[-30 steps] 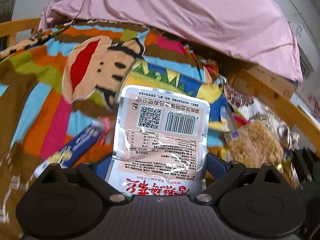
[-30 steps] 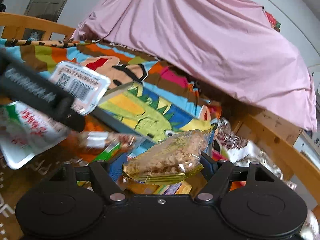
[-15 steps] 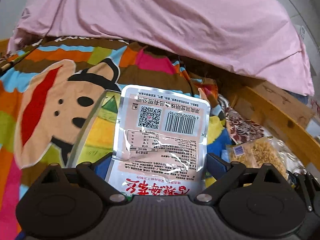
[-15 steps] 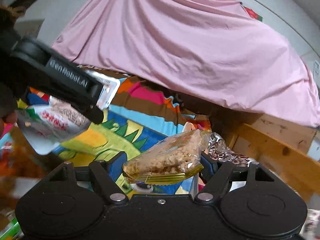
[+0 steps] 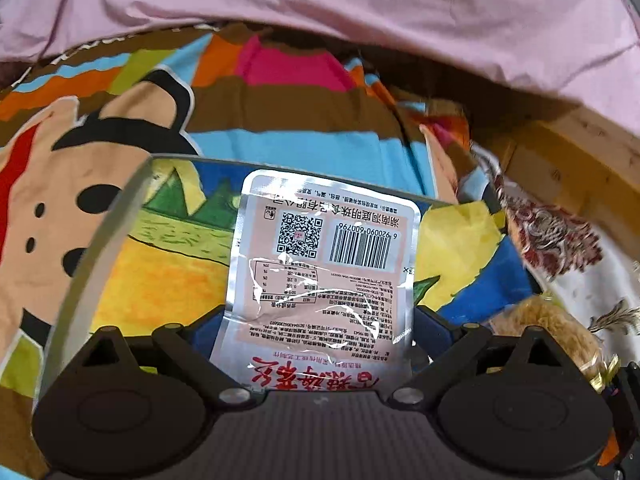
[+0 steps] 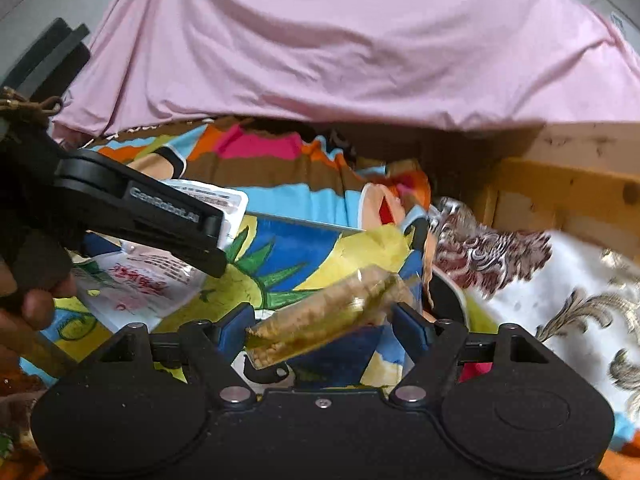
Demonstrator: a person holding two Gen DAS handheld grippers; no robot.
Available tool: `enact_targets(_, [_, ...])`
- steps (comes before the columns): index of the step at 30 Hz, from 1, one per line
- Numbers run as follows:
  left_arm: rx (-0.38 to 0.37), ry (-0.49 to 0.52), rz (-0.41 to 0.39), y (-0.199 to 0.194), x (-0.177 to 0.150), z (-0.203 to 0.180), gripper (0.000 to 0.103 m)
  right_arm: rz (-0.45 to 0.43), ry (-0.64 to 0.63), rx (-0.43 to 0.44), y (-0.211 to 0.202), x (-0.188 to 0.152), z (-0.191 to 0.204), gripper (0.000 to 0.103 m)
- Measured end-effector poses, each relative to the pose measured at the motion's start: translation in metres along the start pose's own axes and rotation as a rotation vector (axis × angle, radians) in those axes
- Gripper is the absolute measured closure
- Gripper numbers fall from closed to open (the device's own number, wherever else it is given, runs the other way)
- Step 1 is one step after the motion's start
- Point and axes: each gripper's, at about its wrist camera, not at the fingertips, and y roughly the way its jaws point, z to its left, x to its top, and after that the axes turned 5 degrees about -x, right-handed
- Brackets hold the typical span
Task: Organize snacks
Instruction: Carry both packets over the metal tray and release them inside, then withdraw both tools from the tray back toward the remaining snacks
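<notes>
Between the blue pads of the left tongs, at the six o'clock of the left wrist view, a silver-edged snack pouch is gripped, its back showing upside down a QR code, a barcode reading 6 920090 600796 and red Chinese characters near the tongs. The right tongs grip a clear packet of golden crispy snack above a colourful painted box on the cartoon bedspread. At nine o'clock in the right wrist view, the left tongs' black arm bears blurred "GenRobot.AI" lettering, with a pink sheet at twelve.
</notes>
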Motion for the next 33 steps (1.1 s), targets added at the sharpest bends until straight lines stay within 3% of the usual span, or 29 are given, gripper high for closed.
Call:
enact_targets(8, [0.035, -0.018, 0.068, 0.023, -0.005, -0.006, 0.006, 0.079, 0.031, 0.016, 0.01, 0.0, -0.006, 0.025])
enact_targets(11, [0.03, -0.035, 0.084, 0.025, -0.007, -0.006, 0.005, 0.079, 0.05, 0.018, 0.007, 0.002, -0.01, 0.015])
enact_targets(15, [0.025, -0.049, 0.107, 0.024, -0.009, -0.005, 0.003, 0.073, 0.061, 0.014, -0.001, 0.007, -0.014, 0.01])
enact_targets(23, [0.0, -0.123, 0.057, -0.005, -0.008, 0.002, 0.001, 0.026, 0.128, -0.006, -0.036, 0.025, -0.031, 0.001])
enact_targets(33, [-0.007, -0.045, -0.132, -0.11, -0.018, 0.004, 0.001, -0.116, 0.199, -0.012, -0.118, 0.057, -0.037, 0.001])
